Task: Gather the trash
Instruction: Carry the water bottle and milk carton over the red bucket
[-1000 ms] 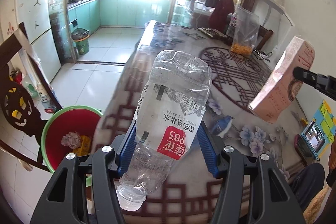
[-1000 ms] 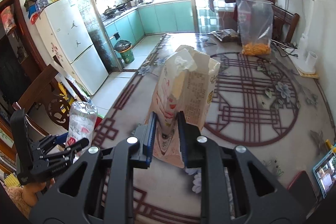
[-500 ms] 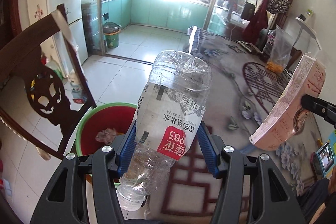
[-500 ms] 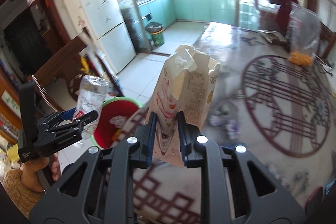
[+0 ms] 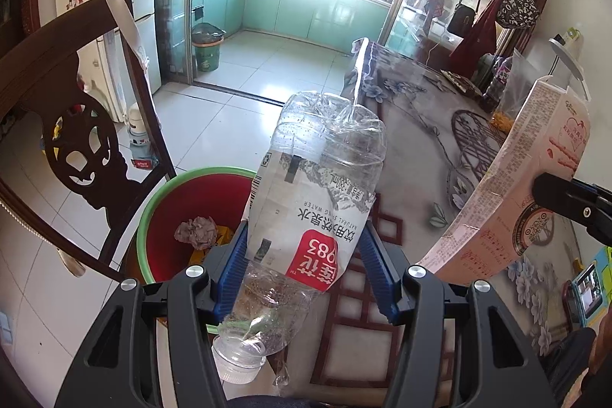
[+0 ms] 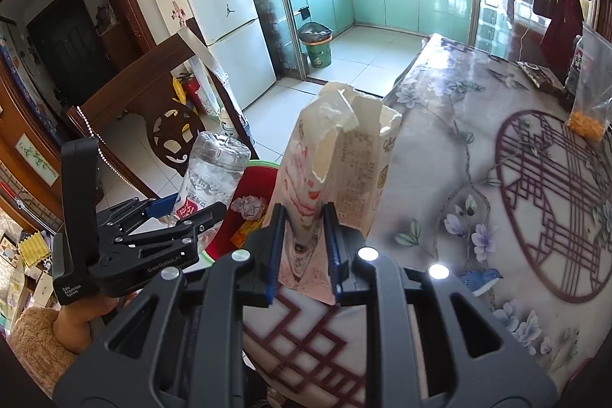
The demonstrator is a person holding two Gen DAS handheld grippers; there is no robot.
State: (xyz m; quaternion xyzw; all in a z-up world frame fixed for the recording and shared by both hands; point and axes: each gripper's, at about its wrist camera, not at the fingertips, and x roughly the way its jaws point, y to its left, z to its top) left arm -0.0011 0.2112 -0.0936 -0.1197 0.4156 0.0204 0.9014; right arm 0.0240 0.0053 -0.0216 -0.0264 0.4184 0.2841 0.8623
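Note:
My left gripper (image 5: 304, 266) is shut on an empty clear water bottle (image 5: 310, 205) with a red label, cap end toward me, base up. It hangs over the table edge, just right of a red bin with a green rim (image 5: 160, 205) on the floor, which holds crumpled paper (image 5: 195, 232). My right gripper (image 6: 304, 255) is shut on a torn-open pink and white carton (image 6: 336, 171), held upright above the table edge. The carton (image 5: 512, 201) shows at right in the left wrist view. The left gripper (image 6: 179, 213) with the bottle (image 6: 208, 178) and the bin (image 6: 252, 213) show left in the right wrist view.
A dark carved wooden chair (image 5: 72, 125) stands left of the bin. The table (image 6: 478, 178) with a floral cloth carries a clear bag of orange snacks (image 6: 587, 117) and dark items at the far end. A green bin (image 5: 208, 50) stands by the kitchen doorway; a phone (image 5: 587, 293) lies at right.
Both grippers have swung left from over the table toward its edge. The red bin and chair have come into fuller view. Bottle and carton stay gripped.

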